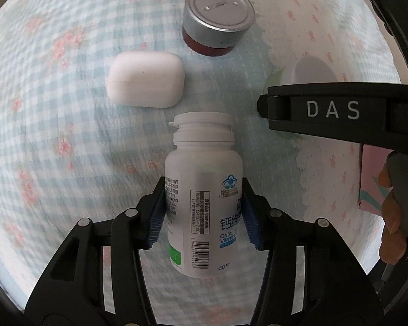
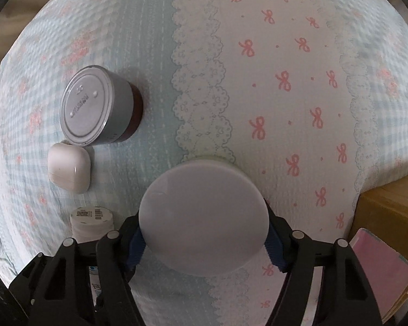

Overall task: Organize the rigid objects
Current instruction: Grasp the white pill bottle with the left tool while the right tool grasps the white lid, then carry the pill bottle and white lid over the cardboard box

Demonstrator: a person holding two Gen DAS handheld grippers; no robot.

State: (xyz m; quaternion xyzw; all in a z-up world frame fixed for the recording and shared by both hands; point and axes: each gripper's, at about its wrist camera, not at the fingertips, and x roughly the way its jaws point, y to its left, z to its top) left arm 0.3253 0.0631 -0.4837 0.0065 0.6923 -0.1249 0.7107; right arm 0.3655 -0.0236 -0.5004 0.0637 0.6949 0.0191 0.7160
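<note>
My left gripper (image 1: 203, 212) is shut on a white calcium pill bottle (image 1: 202, 190), lying lengthwise with its cap pointing away, above the bedspread. Beyond it lie a white earbud case (image 1: 145, 82) and a silver-lidded dark red jar (image 1: 217, 24). My right gripper (image 2: 204, 233) is shut on a round container with a white lid (image 2: 204, 214); that lid (image 1: 308, 70) shows behind the right gripper's black body (image 1: 340, 111) in the left wrist view. In the right wrist view the jar (image 2: 95, 106), the earbud case (image 2: 68, 168) and the bottle's cap (image 2: 91, 218) line up at the left.
Everything rests over a bedspread (image 2: 258, 81) with blue checks, lace bands and pink bows. A pink box (image 2: 375, 269) and a cardboard box (image 2: 391, 203) sit at the bed's right edge. A hand (image 1: 394, 212) holds the right gripper.
</note>
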